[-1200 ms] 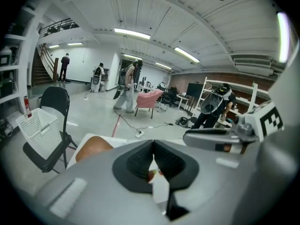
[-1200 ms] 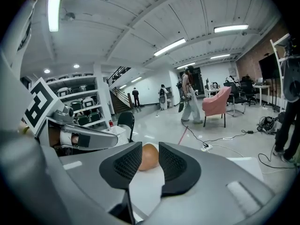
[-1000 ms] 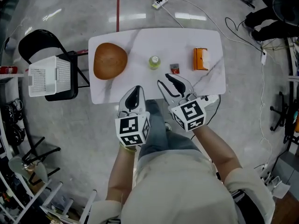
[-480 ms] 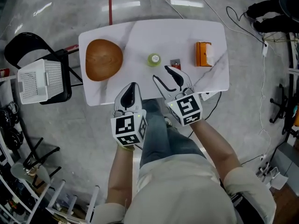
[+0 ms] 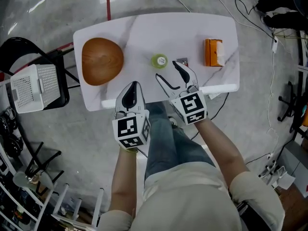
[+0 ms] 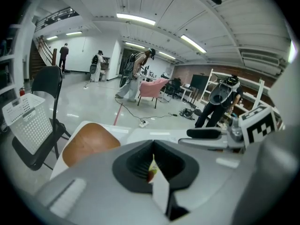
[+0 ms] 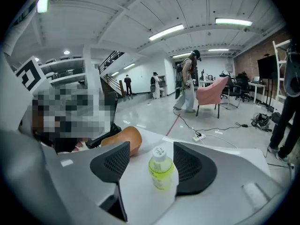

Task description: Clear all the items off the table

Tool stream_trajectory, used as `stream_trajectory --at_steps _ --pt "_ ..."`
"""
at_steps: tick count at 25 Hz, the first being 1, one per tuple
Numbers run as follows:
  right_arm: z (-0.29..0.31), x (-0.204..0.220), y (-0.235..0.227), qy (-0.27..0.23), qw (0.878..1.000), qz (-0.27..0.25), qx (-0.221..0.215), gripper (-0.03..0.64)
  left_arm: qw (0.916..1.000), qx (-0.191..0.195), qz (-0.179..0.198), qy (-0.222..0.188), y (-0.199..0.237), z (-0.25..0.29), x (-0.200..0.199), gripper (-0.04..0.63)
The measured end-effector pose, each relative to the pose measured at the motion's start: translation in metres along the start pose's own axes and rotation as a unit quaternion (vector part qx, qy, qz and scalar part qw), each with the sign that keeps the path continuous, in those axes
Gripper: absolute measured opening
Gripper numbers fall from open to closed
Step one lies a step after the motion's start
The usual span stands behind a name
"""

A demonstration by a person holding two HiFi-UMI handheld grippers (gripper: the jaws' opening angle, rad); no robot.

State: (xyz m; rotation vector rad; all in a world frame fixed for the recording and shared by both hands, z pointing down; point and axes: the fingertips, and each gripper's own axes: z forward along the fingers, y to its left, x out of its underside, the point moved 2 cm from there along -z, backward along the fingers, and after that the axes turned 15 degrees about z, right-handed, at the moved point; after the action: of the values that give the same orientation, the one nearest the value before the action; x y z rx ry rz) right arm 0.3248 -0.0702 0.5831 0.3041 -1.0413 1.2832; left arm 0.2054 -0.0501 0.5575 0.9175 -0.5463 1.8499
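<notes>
Standing on the marble table (image 5: 144, 32), a yellow-green bottle (image 7: 161, 170) is seen untouched between the right gripper's (image 5: 167, 70) fingers, which have just been opening, the left gripper (image 5: 133, 85) being clenched empty; people (image 7: 187, 81) in the hall are shown by gripper views only.

Open tabletop (image 5: 139, 35) between wooden bowl (image 5: 102, 60) and bottle (image 5: 159, 60), apparently clear

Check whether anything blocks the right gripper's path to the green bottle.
Nothing visible does. The right gripper, whose fingers have just been opening, faces the green bottle across a short stretch of bare table. The bottle stands upright just ahead of the fingers, with nothing between them yet.
</notes>
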Motion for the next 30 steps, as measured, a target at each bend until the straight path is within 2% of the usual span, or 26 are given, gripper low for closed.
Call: stream_trajectory --at_steps 15,30 --pt "0.066 0.05 -0.031 0.041 0.999 0.002 0.026 0.379 0.9996 0.02 0.001 0.021 0.014 0.047 0.027 0.008" --pt "0.113 0.079 -0.05 0.065 0.997 0.021 0.037 0.391 0.9986 0.026 -0.013 0.045 0.028 0.072 0.055 0.008"
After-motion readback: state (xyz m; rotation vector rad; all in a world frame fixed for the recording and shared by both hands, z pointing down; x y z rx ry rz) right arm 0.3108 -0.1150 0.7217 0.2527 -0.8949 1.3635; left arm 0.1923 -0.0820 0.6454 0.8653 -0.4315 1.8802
